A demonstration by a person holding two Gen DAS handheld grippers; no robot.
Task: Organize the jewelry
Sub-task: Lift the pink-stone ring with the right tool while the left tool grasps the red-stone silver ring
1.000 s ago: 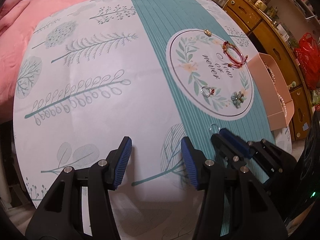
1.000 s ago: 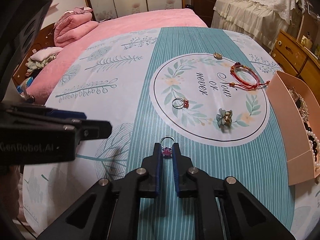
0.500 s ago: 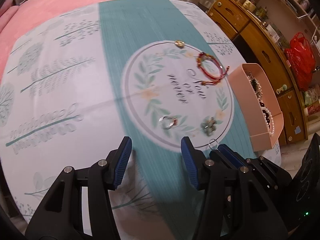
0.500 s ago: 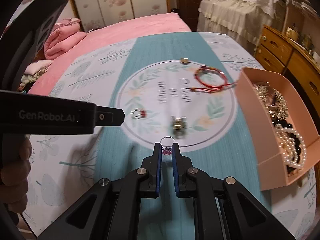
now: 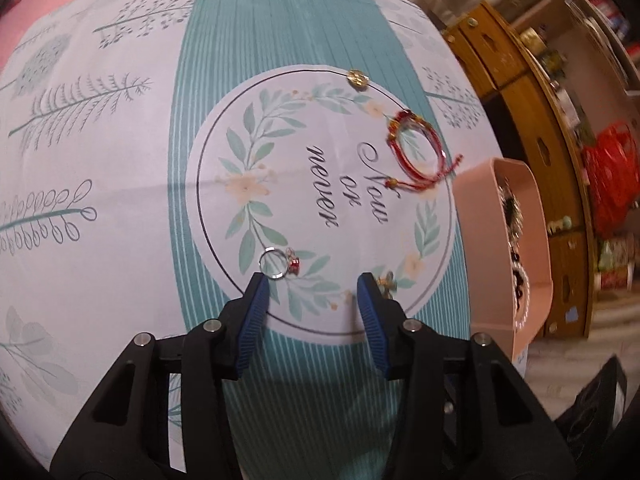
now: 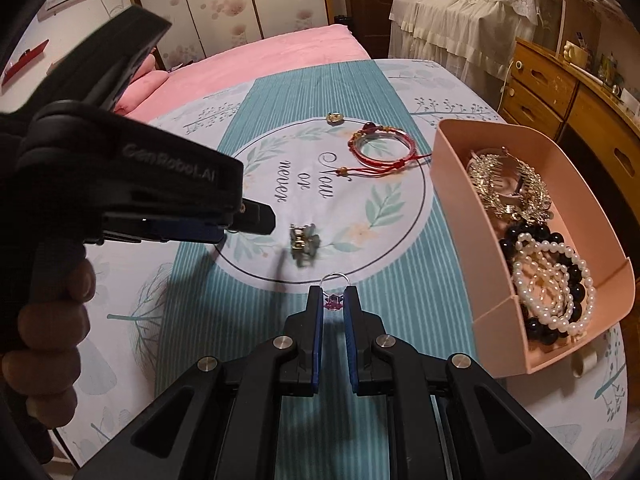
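- We hold a ring with a purple stone (image 6: pixel 334 301) in the right tool (image 6: pixel 334 300), its fingers clenched on the stone setting while the silver band pokes out ahead of the tips.
- The pink tray (image 6: pixel 452 168) sits to the right on the counter (image 6: pixel 224 320), already carrying pearls, dark beads and a gold comb. We judge the step in hand to be carrying this ring over its near wall.
- To do it well, we should keep the grip steady, travel clear above the wall, and release only once the tips are over a bare patch of tray floor, since so small a ring could bounce or roll.
- The left tool (image 5: pixel 312 280) is spread wide and grips nothing; its left tip sits just beside a ring with a red stone (image 5: pixel 278 264) lying on the cloth's printed circle.
- A red bracelet (image 5: pixel 418 152), a small gold piece (image 5: pixel 358 77) and a floral clip (image 6: pixel 304 240) still lie loose on the cloth.
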